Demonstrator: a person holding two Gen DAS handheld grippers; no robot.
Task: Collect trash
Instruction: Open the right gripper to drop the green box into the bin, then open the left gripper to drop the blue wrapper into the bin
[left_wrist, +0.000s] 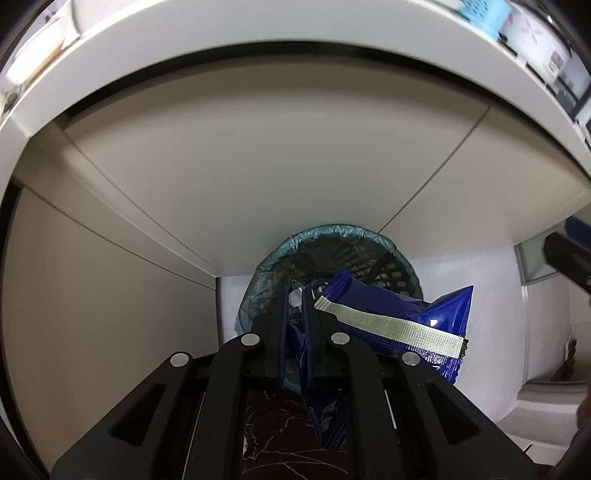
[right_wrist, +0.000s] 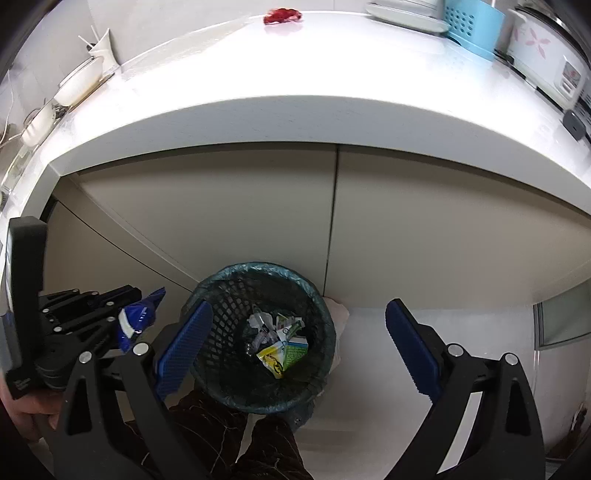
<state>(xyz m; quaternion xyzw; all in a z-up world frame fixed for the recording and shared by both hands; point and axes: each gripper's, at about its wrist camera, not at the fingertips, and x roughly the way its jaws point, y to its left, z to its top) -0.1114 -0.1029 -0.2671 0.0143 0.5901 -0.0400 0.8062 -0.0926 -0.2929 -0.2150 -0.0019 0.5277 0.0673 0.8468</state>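
Observation:
My left gripper is shut on a blue snack wrapper with a silver seal strip, held beside and above the black mesh trash bin lined with a teal bag. In the right wrist view the left gripper and the wrapper sit left of the bin. My right gripper is open and empty above the bin. Crumpled paper and a green-yellow carton lie inside the bin.
A white countertop overhangs beige cabinet doors behind the bin. On it are a red wrapper, white bowls, a blue basket and a rice cooker. The person's dark trousers stand before the bin.

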